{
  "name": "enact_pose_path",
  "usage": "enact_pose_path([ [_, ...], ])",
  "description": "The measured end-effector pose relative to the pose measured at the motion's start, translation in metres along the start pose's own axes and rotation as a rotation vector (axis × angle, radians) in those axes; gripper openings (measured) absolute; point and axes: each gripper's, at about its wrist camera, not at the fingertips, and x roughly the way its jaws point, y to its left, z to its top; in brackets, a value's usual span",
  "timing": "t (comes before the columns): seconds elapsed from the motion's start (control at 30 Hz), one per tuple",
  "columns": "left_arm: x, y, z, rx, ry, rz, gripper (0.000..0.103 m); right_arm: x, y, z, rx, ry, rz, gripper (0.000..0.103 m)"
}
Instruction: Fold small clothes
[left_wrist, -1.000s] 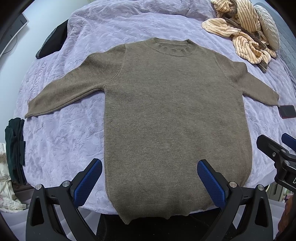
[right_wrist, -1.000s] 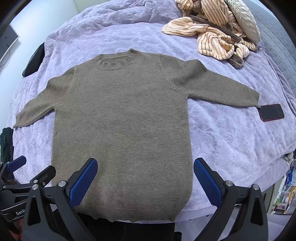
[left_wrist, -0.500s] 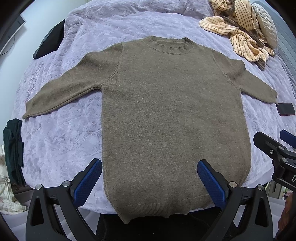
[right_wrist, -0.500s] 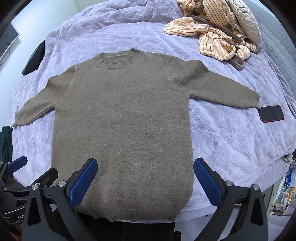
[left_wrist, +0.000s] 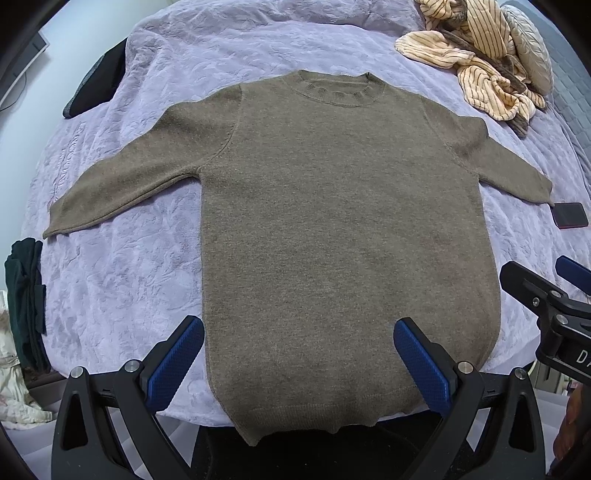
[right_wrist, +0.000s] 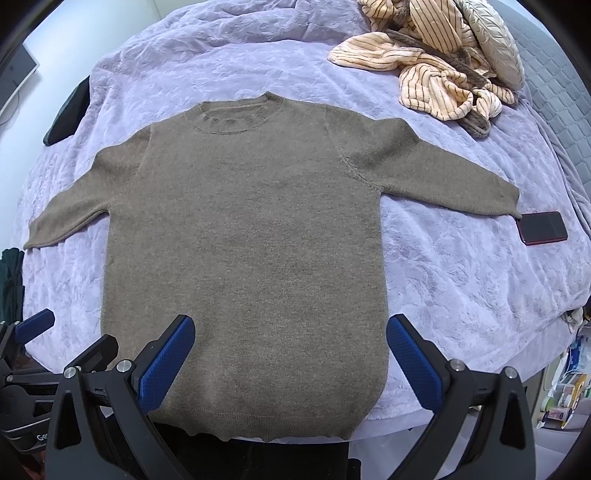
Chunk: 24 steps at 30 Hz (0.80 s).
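- Left gripper (left_wrist: 298, 363): jaws spread wide, nothing between the blue pads (left_wrist: 173, 365); it hangs over the sweater's hem at 6 o'clock, contact not discernible.
- Right gripper (right_wrist: 290, 362): jaws likewise wide apart, empty, above the hem.
- Brown sweater (left_wrist: 332, 221): flat on the lavender bedspread (left_wrist: 122, 280), collar toward 12 o'clock, sleeves out toward 9 and 3.
- Phone (right_wrist: 542, 228): at 3 o'clock, just beside the sleeve cuff.
- Striped garment (right_wrist: 436, 85): heaped at 1 o'clock.
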Motion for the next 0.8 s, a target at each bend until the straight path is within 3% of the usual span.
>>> enact_pose_path([
  [0.8,0.006,0.028,0.002,-0.037,0.018,-0.009,0.103,0.007,0.037,0.006,-0.048,0.027,-0.017,0.103],
])
